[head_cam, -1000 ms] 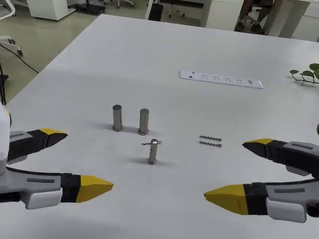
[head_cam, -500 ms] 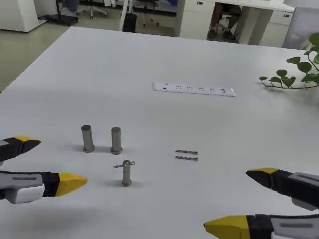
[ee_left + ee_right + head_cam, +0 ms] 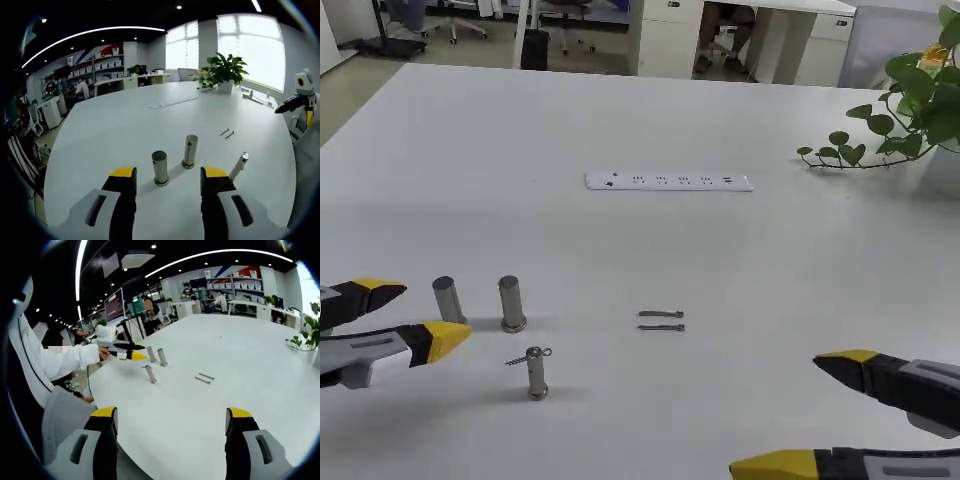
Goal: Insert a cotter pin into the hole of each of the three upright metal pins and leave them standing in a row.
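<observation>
Though gaping wide, the left tool (image 3: pixel 435 312) hides the foot of one steel pin (image 3: pixel 445 295). The right tool (image 3: pixel 773 412), equally wide, is cut off.

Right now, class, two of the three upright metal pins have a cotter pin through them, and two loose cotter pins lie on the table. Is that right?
No. In the head view just the front metal pin carries a cotter pin; the left rear pin and right rear pin are bare. Two loose cotter pins do lie on the table.

Three metal pins (image 3: pixel 513 303), three cotter pins (image 3: pixel 661 314), one power strip (image 3: pixel 668 181), one plant (image 3: pixel 920 92).
</observation>
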